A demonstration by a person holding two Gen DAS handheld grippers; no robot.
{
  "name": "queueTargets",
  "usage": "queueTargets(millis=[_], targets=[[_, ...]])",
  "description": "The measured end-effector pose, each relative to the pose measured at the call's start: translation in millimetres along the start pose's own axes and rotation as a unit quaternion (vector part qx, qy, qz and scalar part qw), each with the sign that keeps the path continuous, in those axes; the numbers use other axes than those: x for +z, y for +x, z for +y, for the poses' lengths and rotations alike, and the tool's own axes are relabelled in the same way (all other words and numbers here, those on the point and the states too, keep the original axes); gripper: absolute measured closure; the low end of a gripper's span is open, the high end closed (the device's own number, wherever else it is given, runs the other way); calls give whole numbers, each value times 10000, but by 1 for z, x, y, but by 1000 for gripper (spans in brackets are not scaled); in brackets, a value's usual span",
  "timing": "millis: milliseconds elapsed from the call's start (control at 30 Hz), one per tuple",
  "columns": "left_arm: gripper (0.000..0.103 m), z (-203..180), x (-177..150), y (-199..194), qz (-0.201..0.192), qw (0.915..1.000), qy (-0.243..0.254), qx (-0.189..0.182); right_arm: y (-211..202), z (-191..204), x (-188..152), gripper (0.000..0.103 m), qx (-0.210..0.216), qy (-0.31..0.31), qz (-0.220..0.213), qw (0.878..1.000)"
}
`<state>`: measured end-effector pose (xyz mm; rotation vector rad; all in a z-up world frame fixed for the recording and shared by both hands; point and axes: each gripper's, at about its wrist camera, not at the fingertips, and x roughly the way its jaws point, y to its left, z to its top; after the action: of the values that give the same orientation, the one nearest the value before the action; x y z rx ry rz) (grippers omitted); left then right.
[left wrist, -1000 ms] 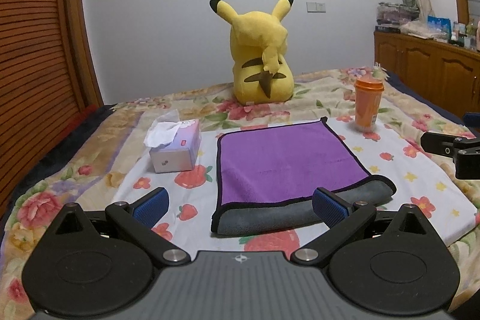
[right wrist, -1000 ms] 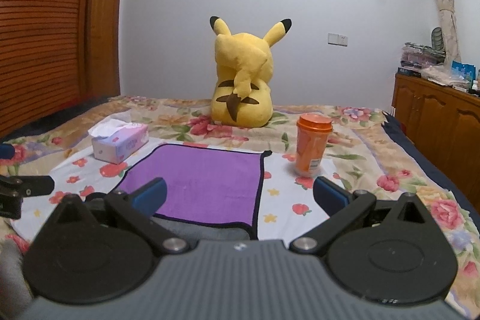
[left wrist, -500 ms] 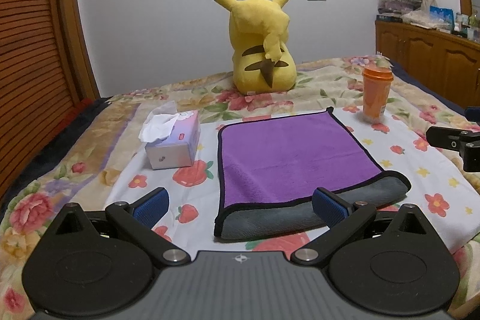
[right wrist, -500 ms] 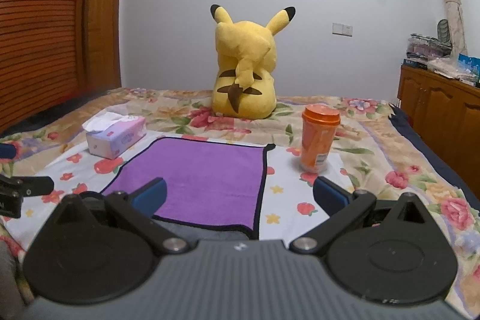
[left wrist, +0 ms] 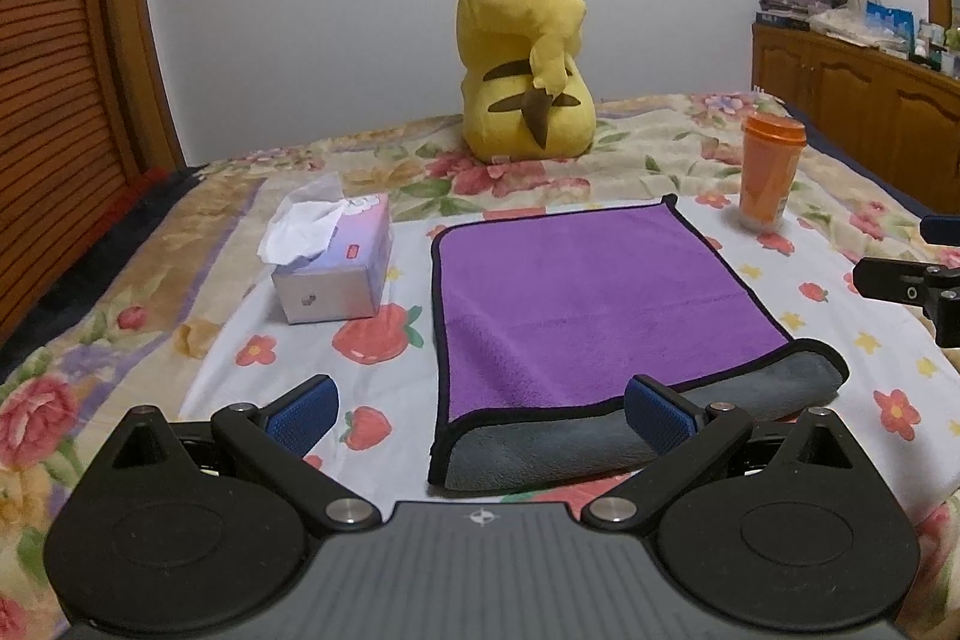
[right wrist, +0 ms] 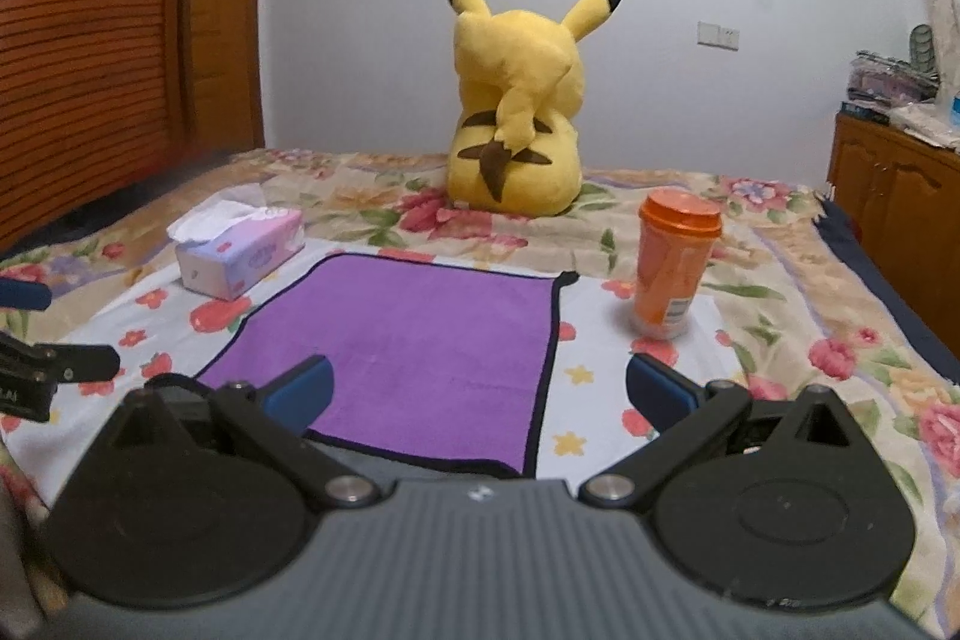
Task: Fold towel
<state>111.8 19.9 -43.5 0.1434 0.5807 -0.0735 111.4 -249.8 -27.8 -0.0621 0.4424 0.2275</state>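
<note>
Towel (left wrist: 588,292) lies flat on the bed (left wrist: 180,244), on the white strawberry-print sheet, and it's a soft purple microfibre with a thin black bound edge, roughly square, its sides running straight away toward the far wall. The near edge is turned over, showing a fuzzy grey underside in a band that runs left to right, plump and rounded at its right end. In the right wrist view the towel (right wrist: 414,340) shows the same fine nap, corners gently rounded. Left tongs (left wrist: 480,415) spread wide, blue ribbed pads apart, nothing between them, hovering at the grey fold with one pad in front of it. Right tongs (right wrist: 480,391) also wide apart and empty, poised over the towel's near right corner. To the left of the towel, close by, a boxy tissue box (left wrist: 336,268) with a crumpled white sheet poking out. To the right, an upright orange cup (left wrist: 768,172) with a lid, glossy plastic. Behind, a plush yellow Pikachu (left wrist: 522,58) sits with its back turned.
</note>
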Motion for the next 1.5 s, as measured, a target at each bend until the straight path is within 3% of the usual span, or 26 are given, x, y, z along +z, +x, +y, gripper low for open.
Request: queueTargets(millis=[633,1033,1500], targets=[[9,23,1,61,630,9977,-22,-232,43,-2,-4,0,312,-208,730,9966],[35,24,-2,84,993,9929,6,-662,61,-7,-10,0,346,-153,1081,9934],[53,24,-9,95,1324,9880,-74,-796,77,-15,-20,0,515,150,1580,9860]])
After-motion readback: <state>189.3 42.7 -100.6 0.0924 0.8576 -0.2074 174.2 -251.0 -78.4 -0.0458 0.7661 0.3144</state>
